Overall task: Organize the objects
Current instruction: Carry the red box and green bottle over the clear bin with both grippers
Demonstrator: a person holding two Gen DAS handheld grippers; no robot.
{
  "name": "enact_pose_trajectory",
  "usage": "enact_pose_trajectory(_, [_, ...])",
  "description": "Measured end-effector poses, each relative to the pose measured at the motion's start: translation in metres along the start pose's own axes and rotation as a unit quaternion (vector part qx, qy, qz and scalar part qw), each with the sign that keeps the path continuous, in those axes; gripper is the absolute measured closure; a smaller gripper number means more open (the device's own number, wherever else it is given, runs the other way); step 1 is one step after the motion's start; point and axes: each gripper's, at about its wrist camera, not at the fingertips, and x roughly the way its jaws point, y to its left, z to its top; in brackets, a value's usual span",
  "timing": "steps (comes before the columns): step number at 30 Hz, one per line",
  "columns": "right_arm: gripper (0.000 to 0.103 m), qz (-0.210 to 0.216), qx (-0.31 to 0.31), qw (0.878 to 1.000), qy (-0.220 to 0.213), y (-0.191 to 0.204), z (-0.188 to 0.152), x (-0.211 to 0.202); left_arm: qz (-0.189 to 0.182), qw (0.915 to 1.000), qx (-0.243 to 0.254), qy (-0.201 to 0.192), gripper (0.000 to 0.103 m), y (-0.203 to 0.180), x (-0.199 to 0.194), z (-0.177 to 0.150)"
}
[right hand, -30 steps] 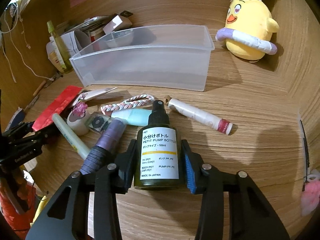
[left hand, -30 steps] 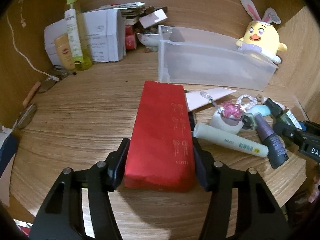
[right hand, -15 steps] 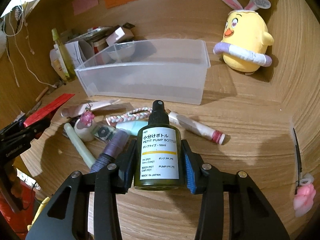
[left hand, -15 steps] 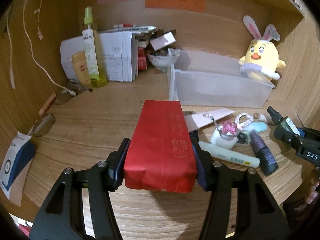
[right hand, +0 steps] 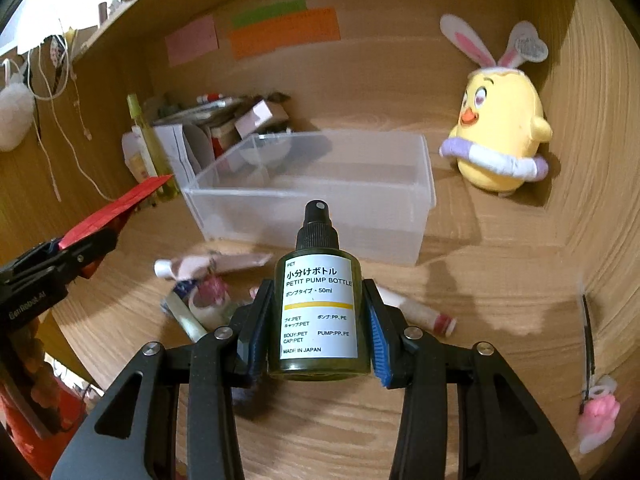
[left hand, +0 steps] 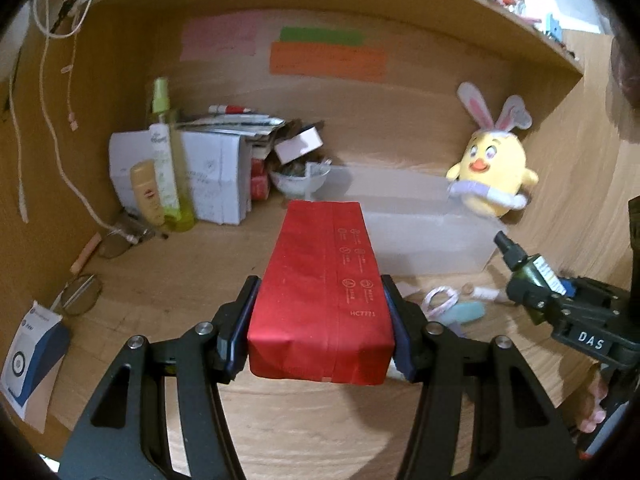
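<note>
Left wrist view first: we see our left gripper point(left hand: 322, 334) clamped about half open on a long red paper-wrapped rectangular packet point(left hand: 324, 280), its blue pads pressed against both long sides, and the packet is held clear above the wooden desk surface point(left hand: 168, 280). Beyond the packet's far end sits a clear rectangular plastic bin point(left hand: 424, 236), and a yellow plush chick with bunny ears point(left hand: 490, 184) stands just behind the bin's right end. To the right we see our right gripper point(right hand: 318, 336), closed fairly narrowly on a small dark green pump spray bottle with a white label point(right hand: 318, 300), which is likewise off the desk with its black nozzle pointing toward the bin. From the right wrist view, below and around the bottle, small items lie scattered on the wood in front of the bin: a white tube with a red end point(right hand: 416, 312) and a pale green stick point(right hand: 188, 320). At the back left, a tall yellow-green spray bottle point(left hand: 168, 160) stands against white cartons point(left hand: 216, 180).
</note>
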Motion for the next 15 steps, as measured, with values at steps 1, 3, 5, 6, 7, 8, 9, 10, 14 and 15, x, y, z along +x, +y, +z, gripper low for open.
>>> enact_pose_trajectory(1, [0.065, 0.001, -0.001, 1.0, -0.003, 0.0, 0.002, -0.001, -0.008, 1.0, 0.001, -0.001, 0.046, -0.002, 0.001, 0.003])
enact_pose_trajectory(3, [0.065, 0.001, -0.004, 1.0, -0.011, 0.001, 0.008, -0.004, -0.016, 0.9999, 0.005, -0.004, 0.046, -0.007, 0.002, 0.007])
enact_pose_trajectory(5, [0.065, 0.003, -0.006, 1.0, -0.018, 0.0, 0.013, -0.007, -0.021, 0.9997, 0.012, -0.005, 0.046, -0.013, 0.005, 0.012])
enact_pose_trajectory(6, [0.065, 0.002, -0.007, 1.0, -0.022, -0.001, 0.016, -0.008, -0.024, 0.9996, 0.015, -0.005, 0.046, -0.016, 0.007, 0.013])
enact_pose_trajectory(7, [0.065, 0.001, -0.008, 1.0, -0.025, -0.001, 0.018, -0.008, -0.026, 0.9995, 0.018, -0.005, 0.046, -0.018, 0.009, 0.016])
enact_pose_trajectory(8, [0.065, 0.0, -0.009, 1.0, -0.027, -0.001, 0.021, -0.008, -0.028, 0.9993, 0.022, -0.005, 0.046, -0.021, 0.011, 0.018])
enact_pose_trajectory(9, [0.065, -0.001, -0.01, 1.0, -0.03, -0.002, 0.024, -0.007, -0.029, 0.9992, 0.026, -0.005, 0.046, -0.024, 0.014, 0.02])
enact_pose_trajectory(10, [0.065, 0.0, -0.01, 0.999, -0.032, -0.002, 0.026, -0.007, -0.029, 0.9991, 0.029, -0.005, 0.046, -0.026, 0.016, 0.022])
enact_pose_trajectory(14, [0.065, 0.001, -0.015, 0.999, -0.04, -0.005, 0.037, -0.003, -0.038, 0.9987, 0.035, 0.002, 0.046, -0.033, 0.031, 0.032])
enact_pose_trajectory(15, [0.065, 0.0, -0.017, 0.999, -0.041, -0.006, 0.04, -0.001, -0.04, 0.9986, 0.035, 0.003, 0.046, -0.034, 0.034, 0.034])
